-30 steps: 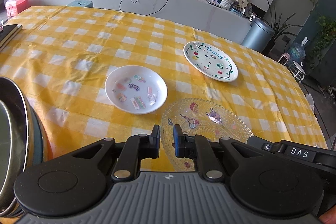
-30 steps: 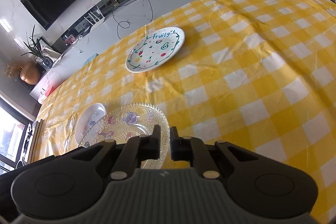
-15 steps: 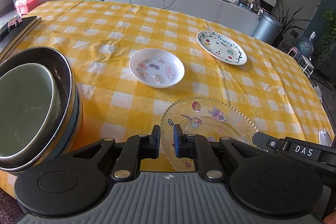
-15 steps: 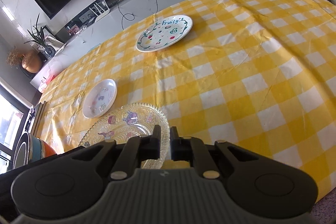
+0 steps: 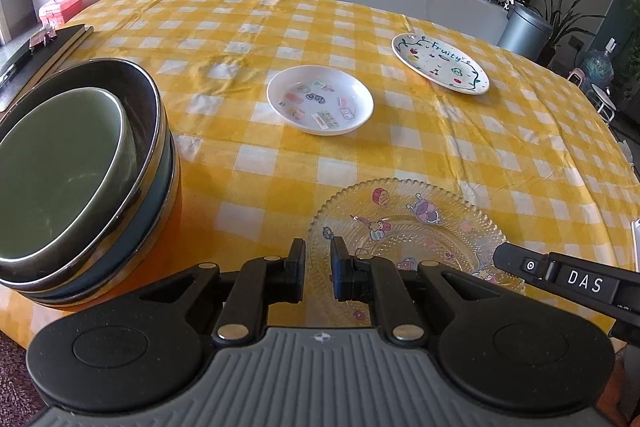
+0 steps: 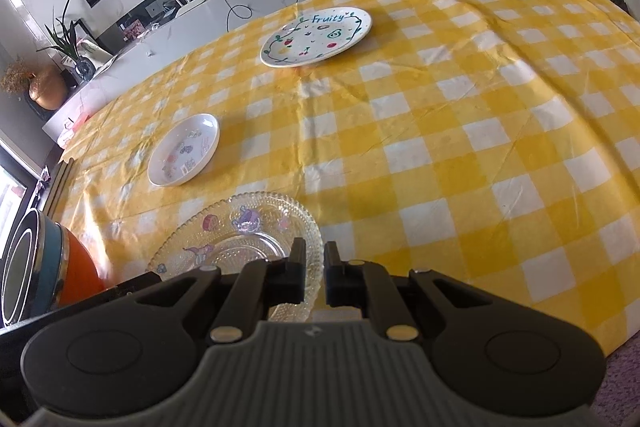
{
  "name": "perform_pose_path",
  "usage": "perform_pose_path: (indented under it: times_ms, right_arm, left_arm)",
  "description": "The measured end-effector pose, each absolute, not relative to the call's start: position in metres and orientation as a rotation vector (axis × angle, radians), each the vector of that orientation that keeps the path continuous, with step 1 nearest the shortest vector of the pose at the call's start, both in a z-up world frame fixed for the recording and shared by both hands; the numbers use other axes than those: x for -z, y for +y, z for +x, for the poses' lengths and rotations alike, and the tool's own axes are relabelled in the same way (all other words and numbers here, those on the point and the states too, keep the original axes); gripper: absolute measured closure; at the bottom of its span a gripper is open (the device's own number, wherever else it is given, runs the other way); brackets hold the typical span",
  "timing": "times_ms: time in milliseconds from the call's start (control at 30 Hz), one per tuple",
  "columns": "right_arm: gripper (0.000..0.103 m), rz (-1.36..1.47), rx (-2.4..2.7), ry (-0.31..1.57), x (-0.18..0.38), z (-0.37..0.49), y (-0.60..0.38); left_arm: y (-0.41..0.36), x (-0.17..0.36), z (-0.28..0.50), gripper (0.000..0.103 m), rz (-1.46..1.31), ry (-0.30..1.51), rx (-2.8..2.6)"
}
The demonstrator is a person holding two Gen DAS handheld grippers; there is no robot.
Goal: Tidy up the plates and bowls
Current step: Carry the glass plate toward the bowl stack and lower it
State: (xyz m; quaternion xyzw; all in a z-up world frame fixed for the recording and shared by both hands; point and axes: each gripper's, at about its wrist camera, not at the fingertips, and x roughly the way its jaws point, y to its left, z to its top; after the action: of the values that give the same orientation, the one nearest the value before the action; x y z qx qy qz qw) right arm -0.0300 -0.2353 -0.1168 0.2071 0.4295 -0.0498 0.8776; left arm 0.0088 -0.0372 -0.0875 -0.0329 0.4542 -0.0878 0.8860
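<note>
POSE: we hold both tongs low at the near edge of the surface, left tongs and right tongs over the glass plate | CHANGE: we have pulled back; stacked bowls now fully visible at left | TONGS: both slightly apart, gripping nothing; the glass plate's rim shows in each gap, contact unclear.

Nested bowls cut off (left edge); sticker details unreadable.
</note>
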Motion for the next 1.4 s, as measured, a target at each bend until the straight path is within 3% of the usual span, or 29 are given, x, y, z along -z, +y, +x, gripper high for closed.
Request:
perform_pose_path:
  times_ms: [1400]
  right_arm:
    - [0.092, 0.408, 0.116, 0.906, 0.126, -0.023, -0.221]
  left_arm:
    - [-0.042, 0.091, 0.018, 0.089, 0.011, 0.944, 0.132]
